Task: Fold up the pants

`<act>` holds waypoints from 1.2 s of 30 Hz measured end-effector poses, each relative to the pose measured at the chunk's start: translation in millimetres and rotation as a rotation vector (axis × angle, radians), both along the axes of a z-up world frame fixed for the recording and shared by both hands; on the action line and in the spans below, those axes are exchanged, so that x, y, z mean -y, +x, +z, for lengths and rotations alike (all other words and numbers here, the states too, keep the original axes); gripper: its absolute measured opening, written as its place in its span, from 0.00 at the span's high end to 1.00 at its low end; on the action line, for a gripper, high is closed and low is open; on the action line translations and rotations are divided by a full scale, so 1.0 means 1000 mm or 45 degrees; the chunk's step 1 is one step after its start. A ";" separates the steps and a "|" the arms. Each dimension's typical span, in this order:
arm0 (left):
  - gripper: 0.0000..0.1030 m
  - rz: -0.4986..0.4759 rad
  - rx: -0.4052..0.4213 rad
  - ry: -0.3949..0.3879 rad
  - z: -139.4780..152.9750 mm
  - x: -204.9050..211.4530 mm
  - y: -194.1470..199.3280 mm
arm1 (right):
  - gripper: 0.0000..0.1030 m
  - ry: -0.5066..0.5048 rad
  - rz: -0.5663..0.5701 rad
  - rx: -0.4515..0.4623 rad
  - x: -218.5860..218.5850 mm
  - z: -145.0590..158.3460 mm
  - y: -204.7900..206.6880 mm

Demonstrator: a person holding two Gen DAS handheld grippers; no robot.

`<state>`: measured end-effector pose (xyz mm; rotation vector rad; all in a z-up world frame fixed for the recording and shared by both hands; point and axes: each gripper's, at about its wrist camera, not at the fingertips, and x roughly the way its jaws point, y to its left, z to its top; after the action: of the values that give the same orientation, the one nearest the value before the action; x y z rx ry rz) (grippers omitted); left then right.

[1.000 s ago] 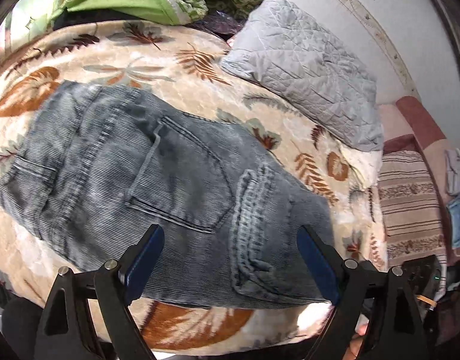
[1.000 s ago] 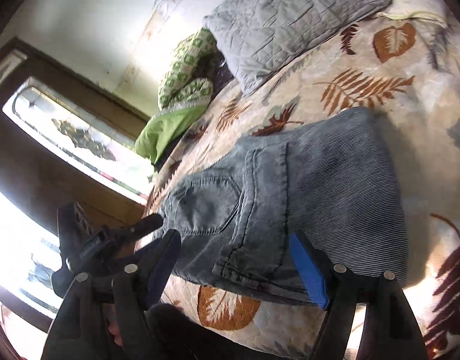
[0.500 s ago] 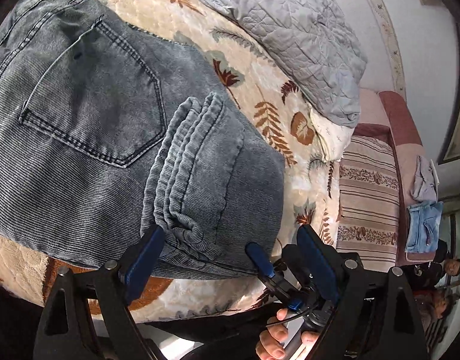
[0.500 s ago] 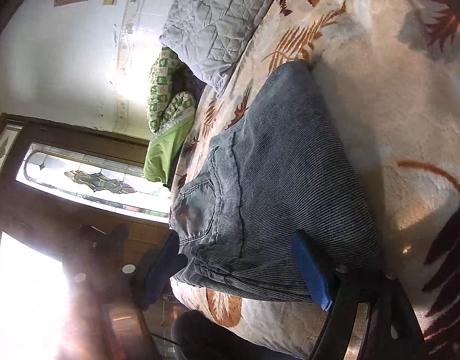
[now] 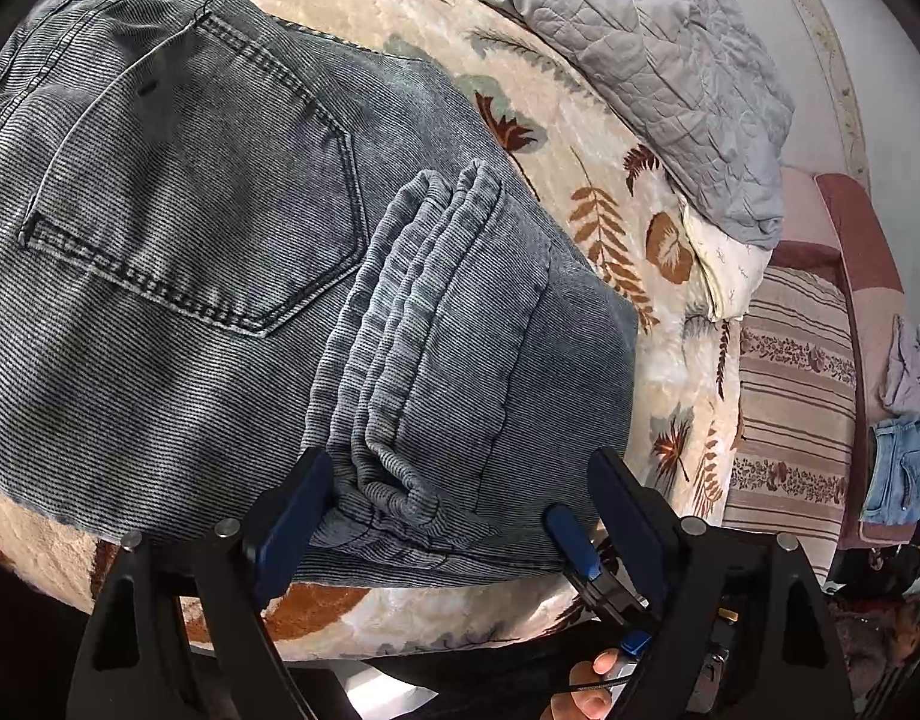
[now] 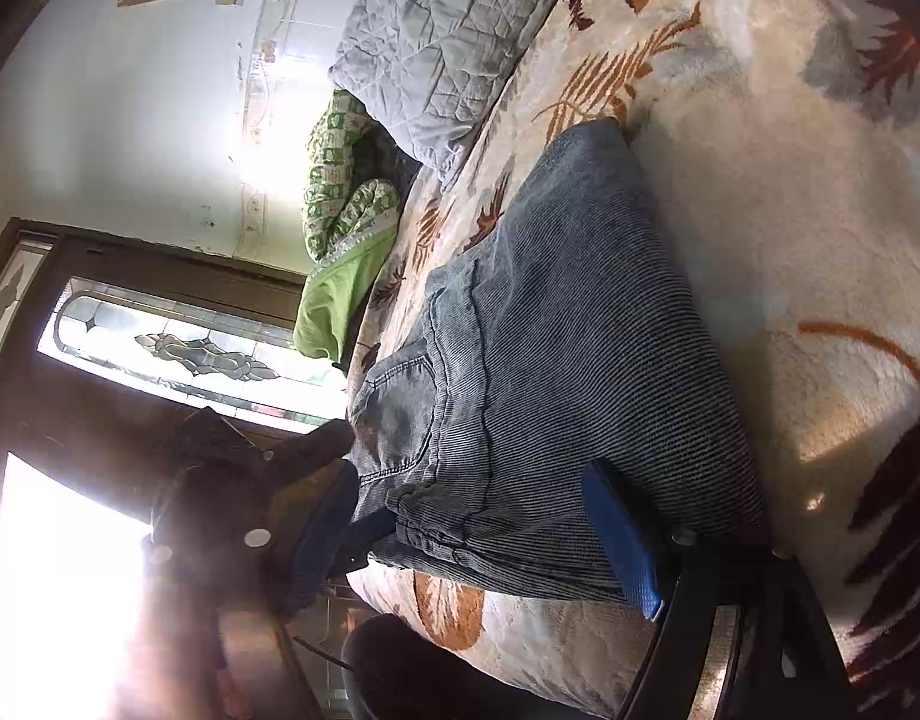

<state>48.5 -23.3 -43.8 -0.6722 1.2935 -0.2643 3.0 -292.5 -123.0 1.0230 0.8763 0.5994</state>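
- Leaf-printed fleece blanket [image 5: 610, 138] covers the bed, with a grey quilted pillow [image 5: 652, 54] towards the wall and green bedding [image 6: 340, 240] by a stained-glass door.
- Folded grey-blue pants [image 5: 220, 228] lie on the blanket near the bed's edge, back pocket up, the stacked leg hems laid over the seat.
- Left gripper [image 5: 460, 504] stands with jaws wide apart; they have just been closing slightly. The bunched hem end sits between the blue pads, the left pad right against the cloth, the right pad clear of it.
- Right gripper [image 6: 484, 528] is spread wide too, straddling the same near edge of the pants; its pads do not visibly pinch the fabric.
- Fingers of a hand [image 5: 586, 690] show below the left gripper.
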 end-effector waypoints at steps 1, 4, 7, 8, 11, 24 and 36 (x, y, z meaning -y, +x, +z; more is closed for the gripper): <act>0.21 0.003 0.019 -0.003 0.004 -0.002 -0.001 | 0.23 0.002 0.001 0.001 0.000 0.000 0.000; 0.24 -0.011 0.087 -0.005 0.017 -0.002 -0.004 | 0.23 0.000 0.003 0.003 0.000 0.000 0.000; 0.24 0.002 0.112 0.020 0.022 -0.002 -0.004 | 0.23 -0.002 0.002 0.001 0.000 0.000 0.000; 0.24 0.000 0.122 0.033 0.022 -0.001 -0.002 | 0.23 -0.003 0.002 0.002 -0.001 0.000 0.000; 0.24 -0.018 0.062 0.017 0.011 0.003 0.005 | 0.23 -0.003 0.003 0.004 -0.001 0.001 0.000; 0.64 -0.023 -0.033 0.080 -0.013 -0.004 0.007 | 0.23 -0.001 0.006 0.003 0.000 0.001 0.001; 0.96 -0.069 0.046 0.260 -0.006 -0.002 -0.010 | 0.23 -0.008 0.014 0.003 -0.001 0.001 0.003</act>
<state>38.2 -21.3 -49.4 -0.4575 1.2854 -0.1845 5.6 -291.8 -121.8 1.0125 0.8819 0.6066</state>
